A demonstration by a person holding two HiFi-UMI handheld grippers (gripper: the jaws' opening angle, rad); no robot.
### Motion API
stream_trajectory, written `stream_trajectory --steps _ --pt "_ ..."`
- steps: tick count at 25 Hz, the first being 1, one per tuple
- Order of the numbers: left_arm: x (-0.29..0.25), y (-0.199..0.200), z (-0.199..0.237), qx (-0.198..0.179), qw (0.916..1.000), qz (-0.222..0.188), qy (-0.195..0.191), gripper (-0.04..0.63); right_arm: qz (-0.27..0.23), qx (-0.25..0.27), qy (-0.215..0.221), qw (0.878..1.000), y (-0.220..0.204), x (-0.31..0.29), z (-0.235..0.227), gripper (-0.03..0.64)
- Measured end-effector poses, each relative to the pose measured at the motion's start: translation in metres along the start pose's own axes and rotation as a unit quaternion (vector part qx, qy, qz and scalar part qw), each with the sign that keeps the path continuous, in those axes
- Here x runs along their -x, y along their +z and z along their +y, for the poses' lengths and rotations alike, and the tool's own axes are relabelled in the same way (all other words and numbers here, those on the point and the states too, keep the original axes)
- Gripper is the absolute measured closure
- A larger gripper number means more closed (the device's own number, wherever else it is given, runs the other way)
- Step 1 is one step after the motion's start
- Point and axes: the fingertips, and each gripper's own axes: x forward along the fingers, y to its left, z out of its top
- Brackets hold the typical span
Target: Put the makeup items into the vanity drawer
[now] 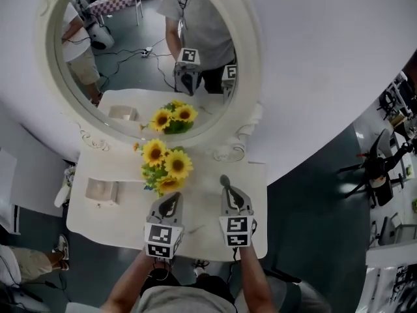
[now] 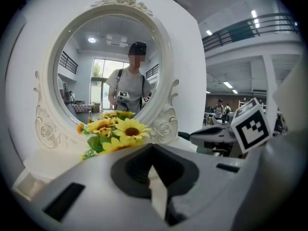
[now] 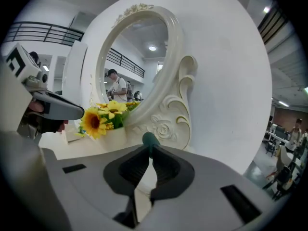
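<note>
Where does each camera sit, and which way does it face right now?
Head view: overhead, looking steeply down at table, sunflowers, mirror; forearms, left tongs and right tongs show.
Left gripper view: on left tongs, facing the mirror; own jaws and right tongs show.
Right gripper view: on right tongs, facing the mirror obliquely; own jaws grip a green-tipped item.
Shared: sunflowers, mirror.

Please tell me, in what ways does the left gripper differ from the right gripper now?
The right gripper is shut on a thin green-tipped item that sticks out past its jaws; the left gripper is shut on nothing. The left gripper sits just before the sunflowers; the right gripper is off to their right. Both are grey and point toward the mirror.
</note>
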Motion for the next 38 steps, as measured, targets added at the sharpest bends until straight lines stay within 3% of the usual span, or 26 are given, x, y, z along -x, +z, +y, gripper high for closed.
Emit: stream_trajectory --steps 7,16,23,30,38 --pt "0.037 0.017 0.015 0.015 0.9982 -0.029 0.05 0.595 -0.042 0.017 0.052 0.998 0.038 0.026 0.032 0.583" --pt "0.09 0.002 0.06 0.038 0.9902 -0.034 0.13 0.595 -0.073 0.042 0.14 0.987 0.067 0.023 0.104 0.582" --pt "0.134 -0.013 0.107 0.065 0.9781 -0.035 0.195 0.595 -0.089 0.067 0.222 0.969 0.088 0.013 0.183 0.581" --pt "0.184 -0.042 0.157 0.09 0.9601 -0.033 0.263 0.595 -0.088 0.088 0.291 0.948 0.095 0.001 0.263 0.581" --pt "0.234 -0.074 0.209 0.12 0.9418 -0.017 0.314 0.595 -0.084 0.108 0.355 0.925 0.101 -0.012 0.352 0.581"
